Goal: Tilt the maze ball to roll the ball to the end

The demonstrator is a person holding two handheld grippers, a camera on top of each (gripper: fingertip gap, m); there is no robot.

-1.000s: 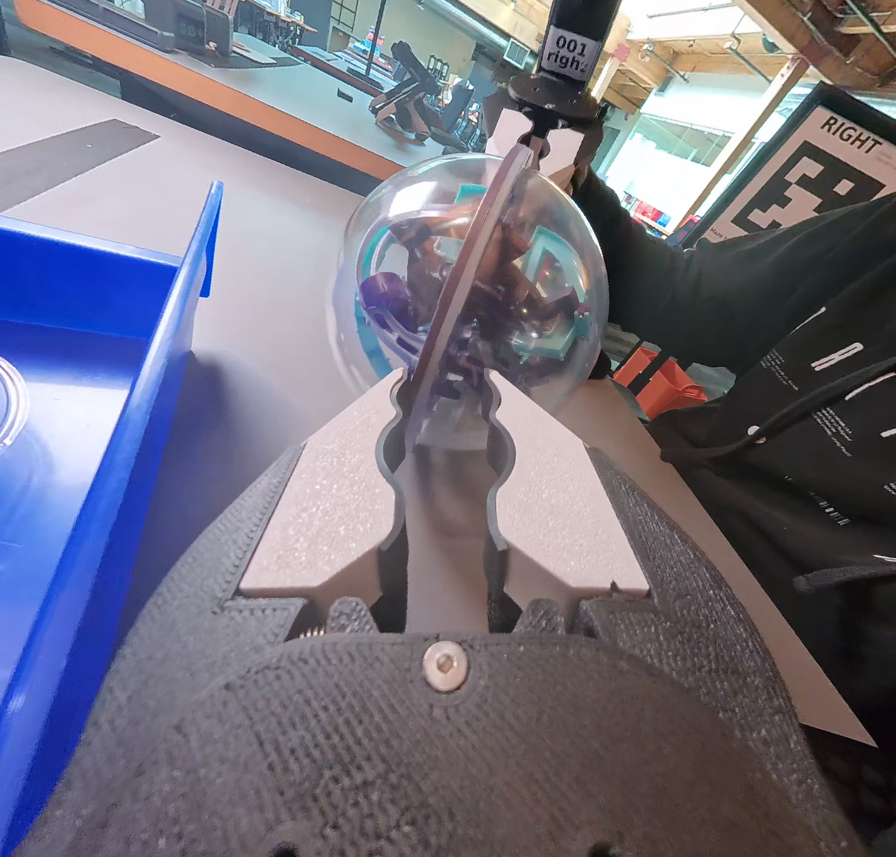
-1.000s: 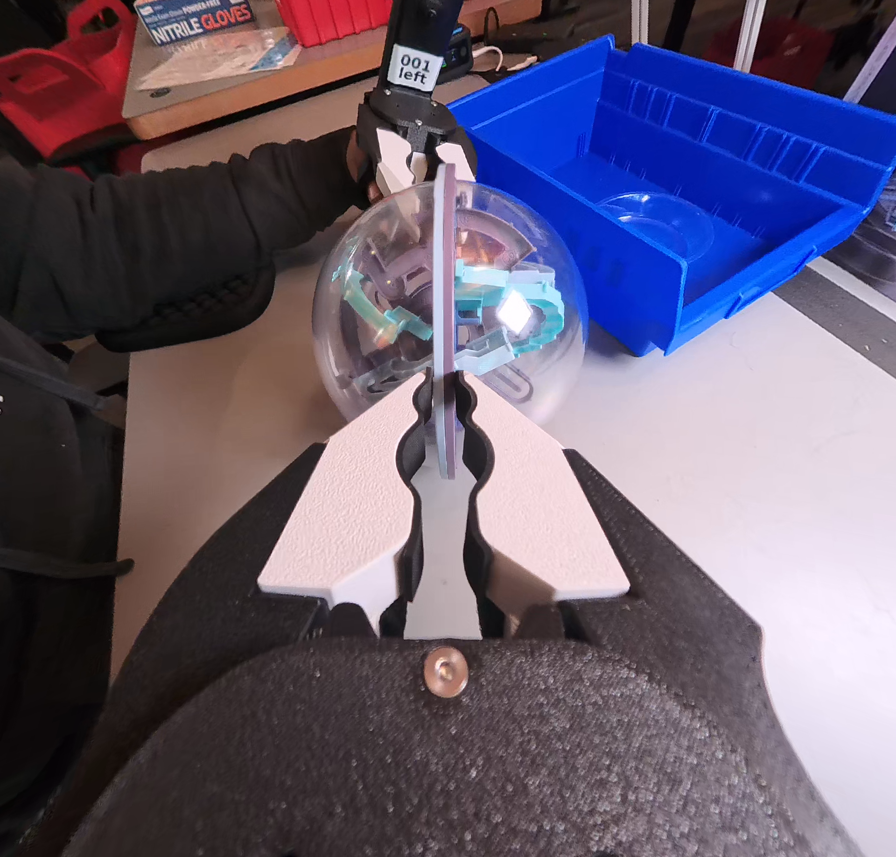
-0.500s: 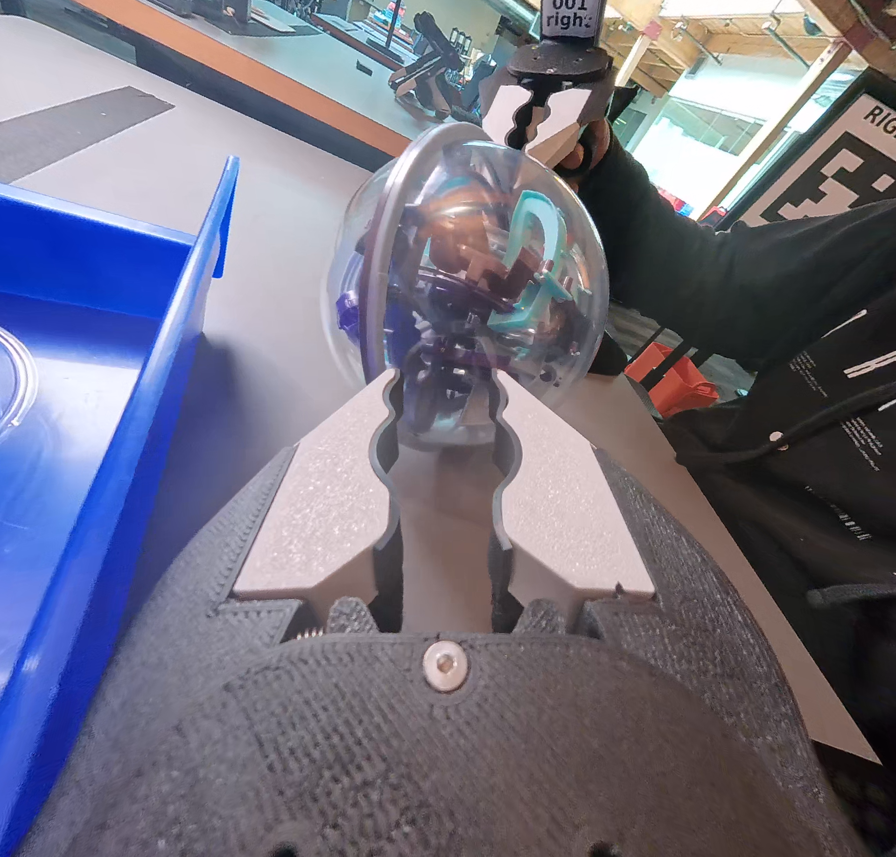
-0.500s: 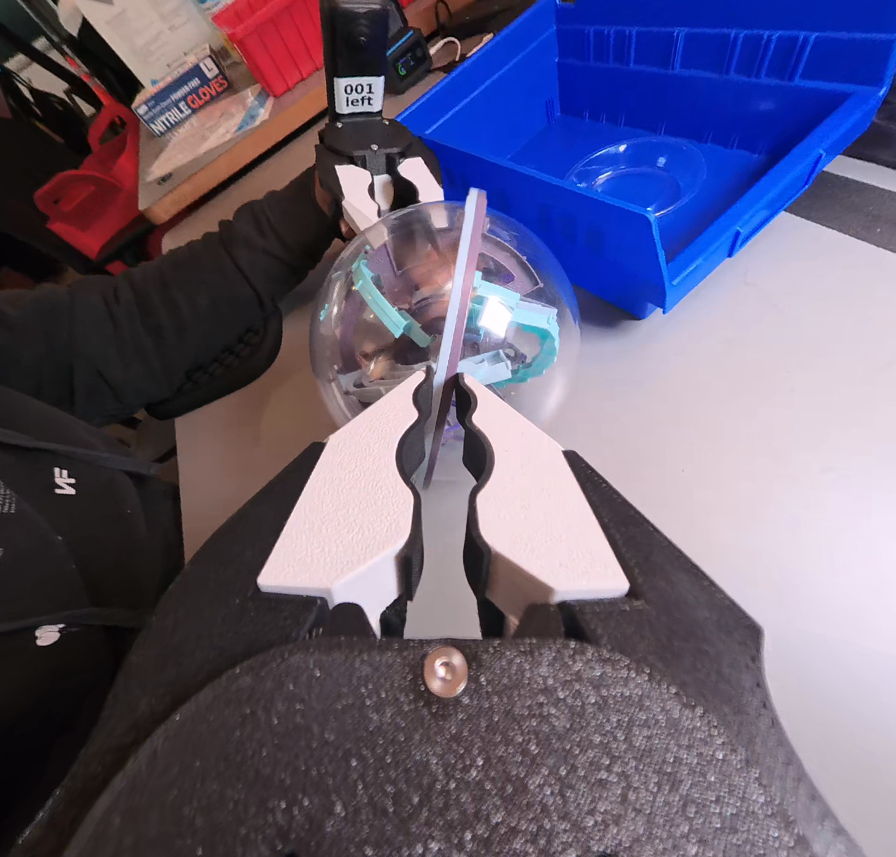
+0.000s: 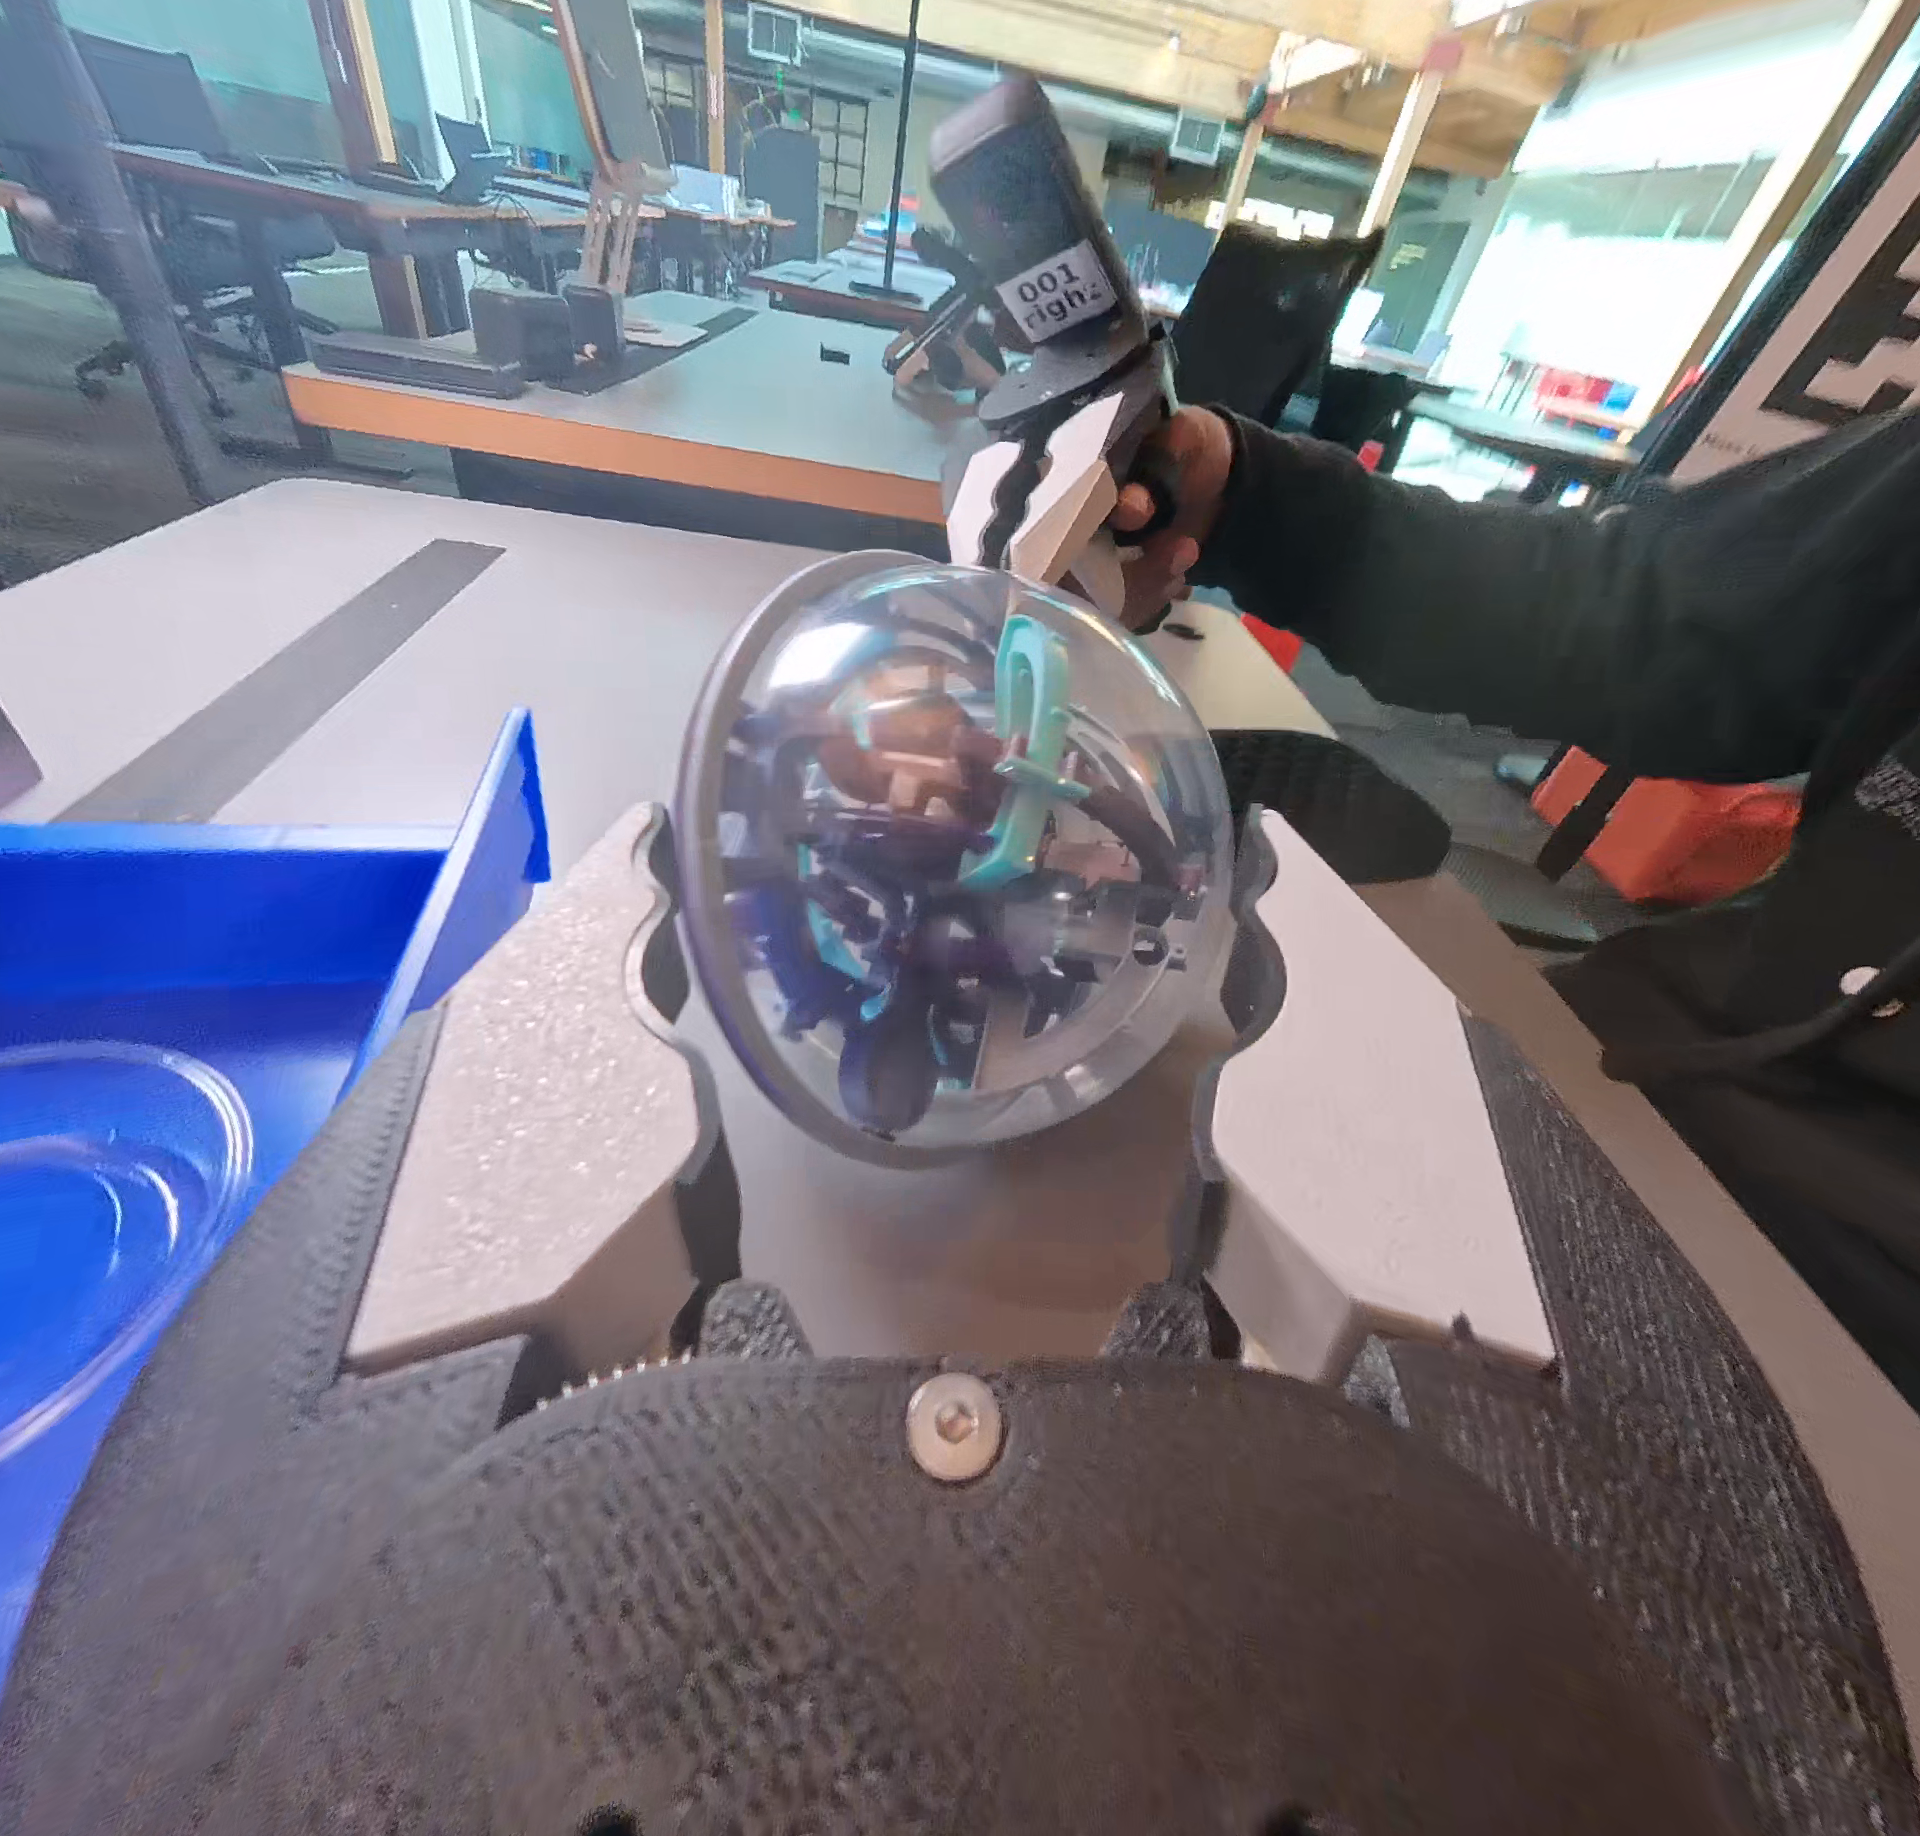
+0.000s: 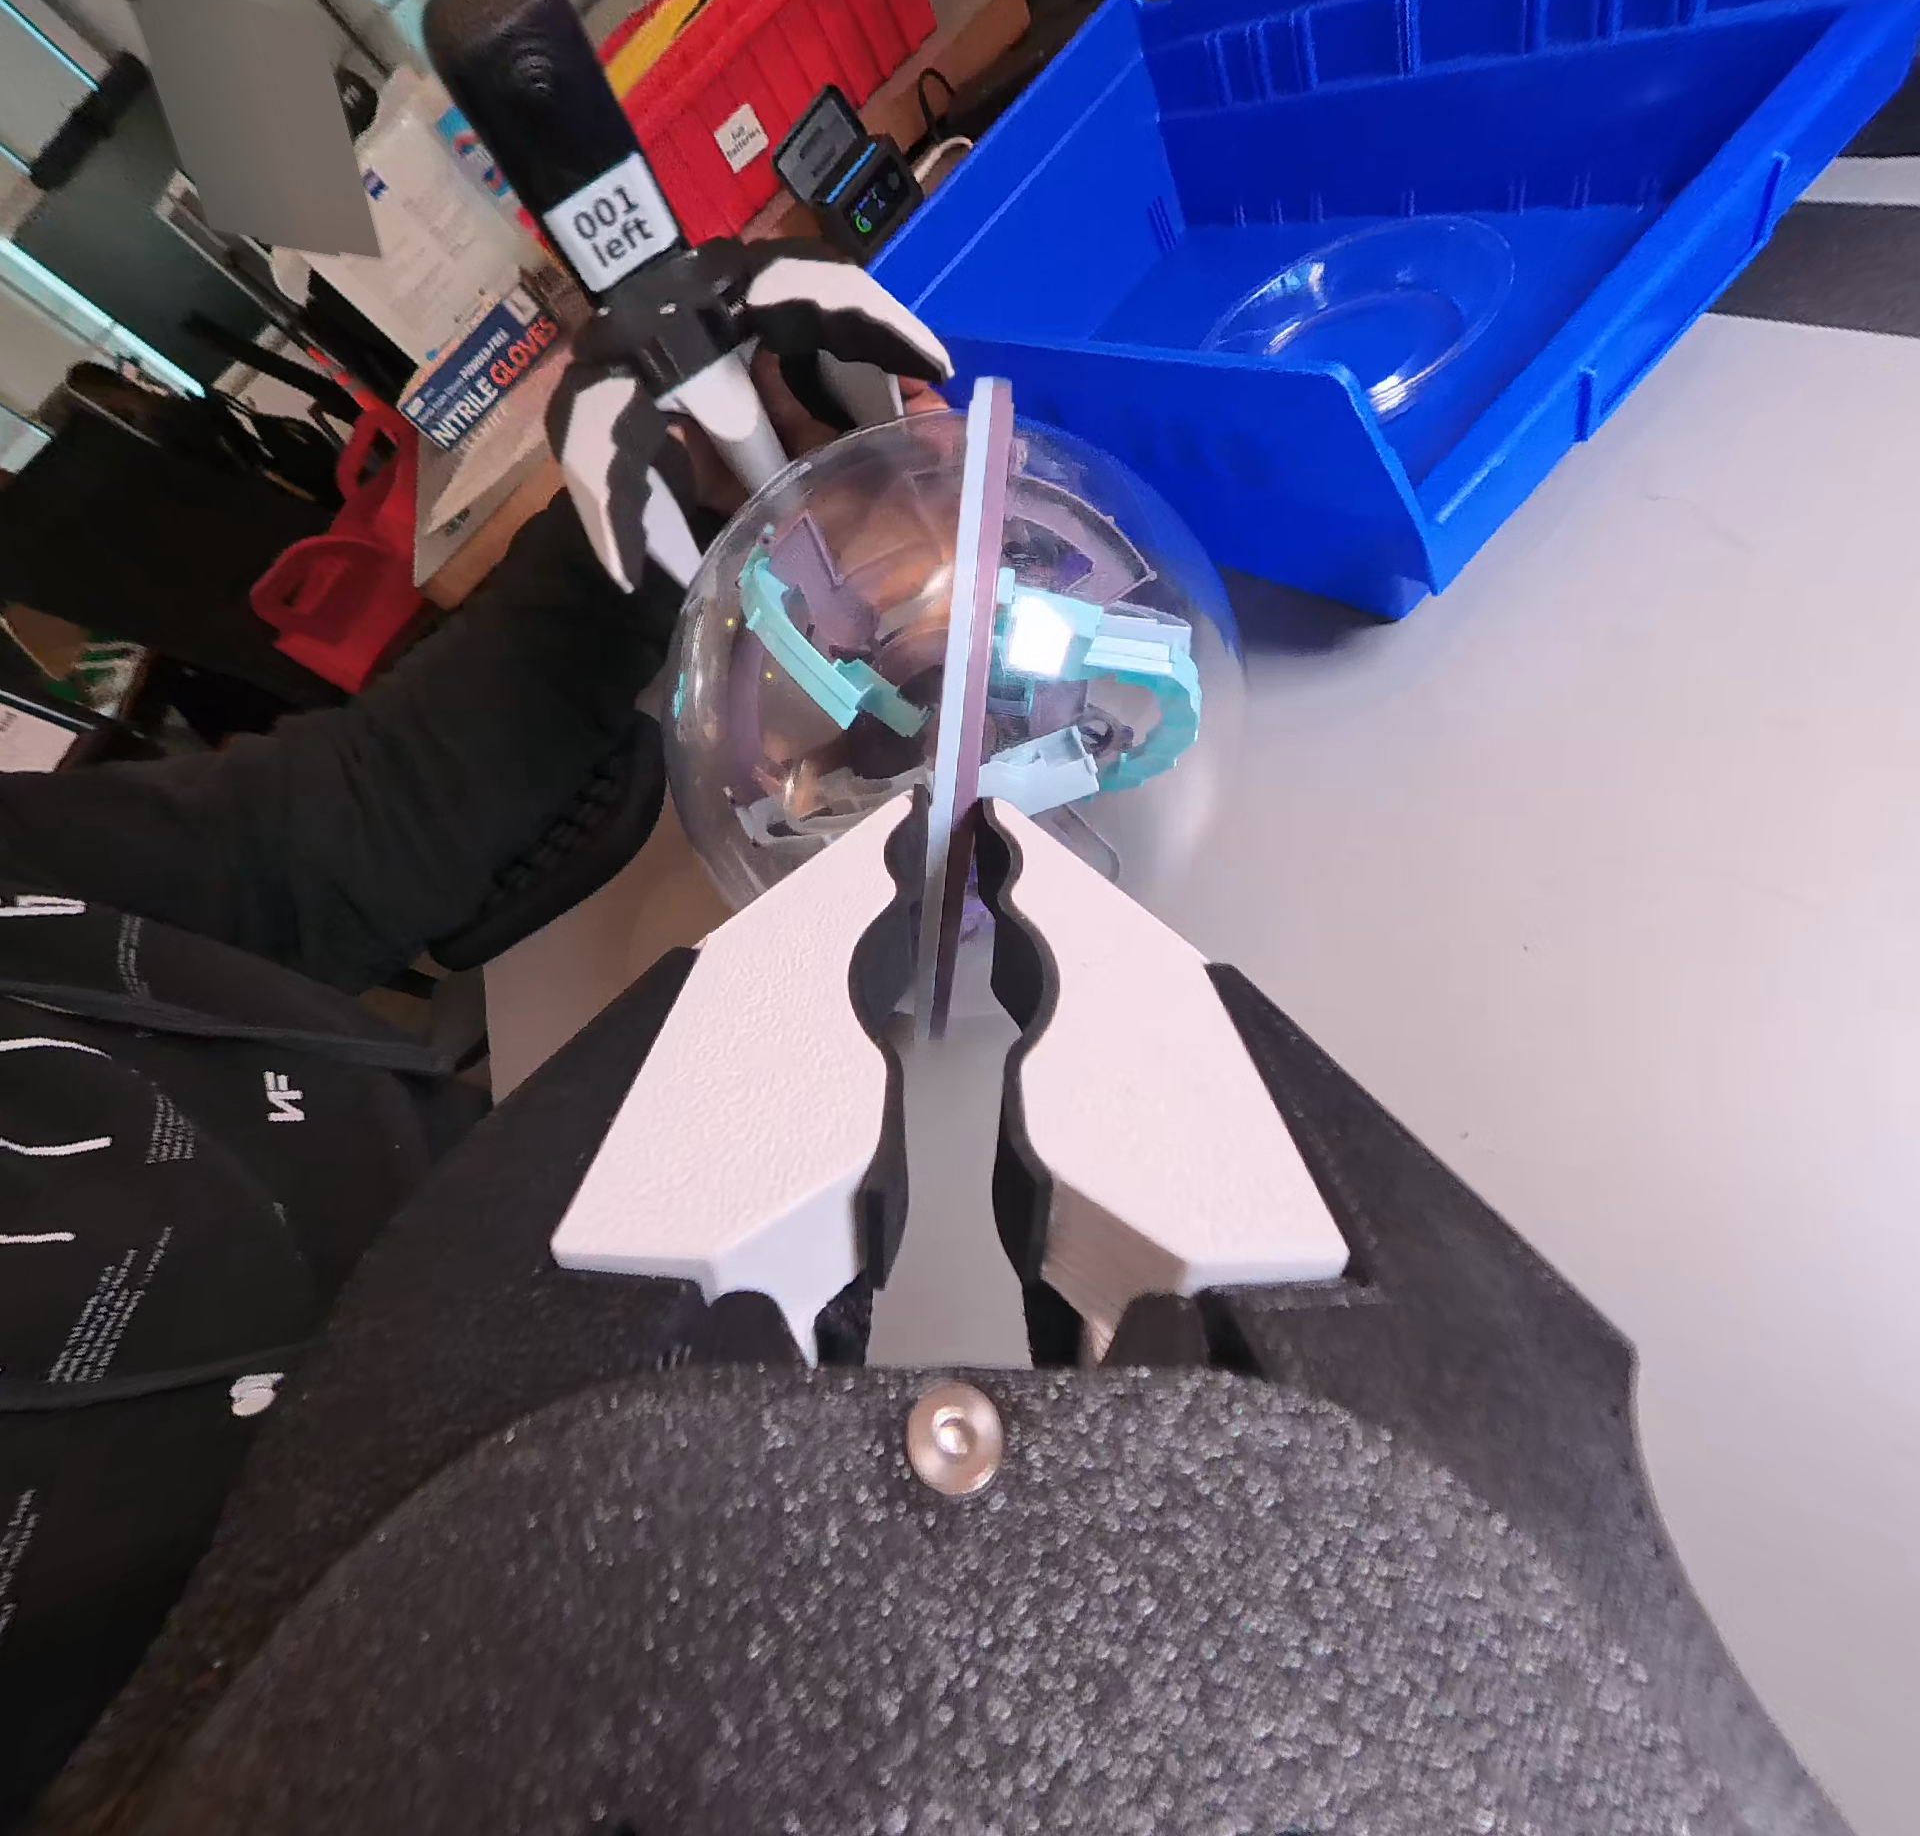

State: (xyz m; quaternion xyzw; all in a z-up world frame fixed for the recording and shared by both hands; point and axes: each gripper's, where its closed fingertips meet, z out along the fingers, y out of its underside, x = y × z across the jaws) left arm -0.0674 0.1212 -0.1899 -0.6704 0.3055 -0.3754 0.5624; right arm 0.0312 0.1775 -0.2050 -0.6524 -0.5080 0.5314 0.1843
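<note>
The maze ball [image 5: 956,851] is a clear sphere with teal, purple and brown tracks inside and a grey-purple ring [image 6: 971,591] around it. My right gripper [image 6: 951,810] is shut on that ring and holds the ball above the table. It also shows in the left wrist view [image 5: 1003,550], at the ball's top. My left gripper [image 5: 951,830] is wide open, with the ball standing between its spread fingers [image 5: 561,1007]. In the right wrist view the left gripper [image 6: 779,467] is spread behind the ball, clear of it.
A blue bin [image 5: 260,903] with a clear plastic dish [image 5: 104,1215] in it stands left of the ball; it also shows in the right wrist view [image 6: 1351,384]. The grey table [image 6: 1558,955] lies under the ball. A person's dark sleeves are near both grippers.
My left gripper, shut on the ball's ring a second ago, has opened wide and let it go. The ball has turned in the right gripper's grasp, its ring swinging to the left.
</note>
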